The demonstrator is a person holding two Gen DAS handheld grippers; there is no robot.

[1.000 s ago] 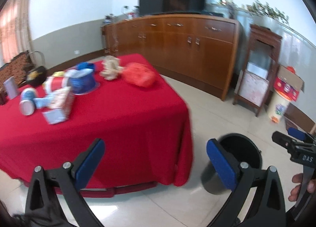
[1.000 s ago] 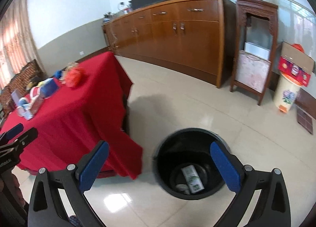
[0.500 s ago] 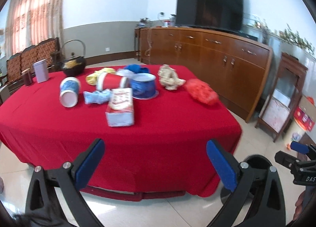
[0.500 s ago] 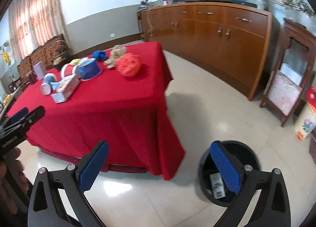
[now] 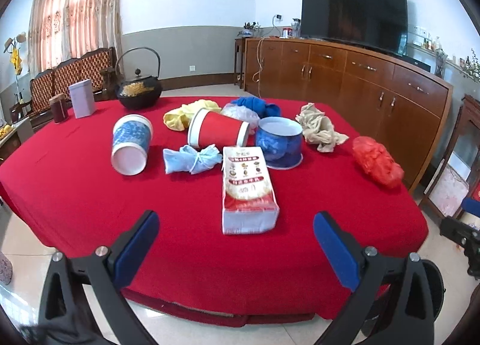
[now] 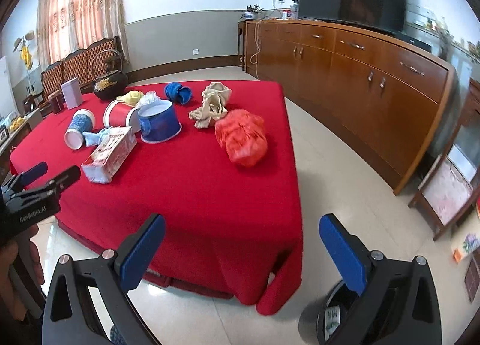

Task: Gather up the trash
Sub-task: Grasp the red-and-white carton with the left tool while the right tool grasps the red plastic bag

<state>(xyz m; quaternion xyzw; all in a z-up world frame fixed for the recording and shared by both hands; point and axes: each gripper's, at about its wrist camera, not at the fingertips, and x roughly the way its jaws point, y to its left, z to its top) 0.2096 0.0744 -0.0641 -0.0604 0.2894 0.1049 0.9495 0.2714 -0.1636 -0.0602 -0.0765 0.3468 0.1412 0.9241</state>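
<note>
A red-clothed table (image 5: 90, 195) carries the trash: a red and white carton (image 5: 247, 187), a blue cup (image 5: 130, 143) on its side, a red cup (image 5: 217, 131), a blue bowl (image 5: 280, 142), a light blue mask (image 5: 192, 160), a beige crumpled cloth (image 5: 319, 128) and a red plastic bag (image 5: 376, 161). My left gripper (image 5: 235, 243) is open, just short of the table's near edge, facing the carton. My right gripper (image 6: 241, 250) is open beside the table corner, above the floor. A black bin (image 6: 330, 315) with a carton inside stands at the lower right.
A black kettle (image 5: 138, 91), a lilac tin (image 5: 81, 98) and a dark jar (image 5: 58, 107) stand at the table's far left. A long wooden sideboard (image 5: 360, 86) with a television (image 5: 354, 11) runs along the right wall. Chairs (image 5: 72, 74) stand behind the table.
Both grippers swung left from the bin and floor toward the table. The table now fills the left wrist view, and the bin has slid to the lower right of the right wrist view.
</note>
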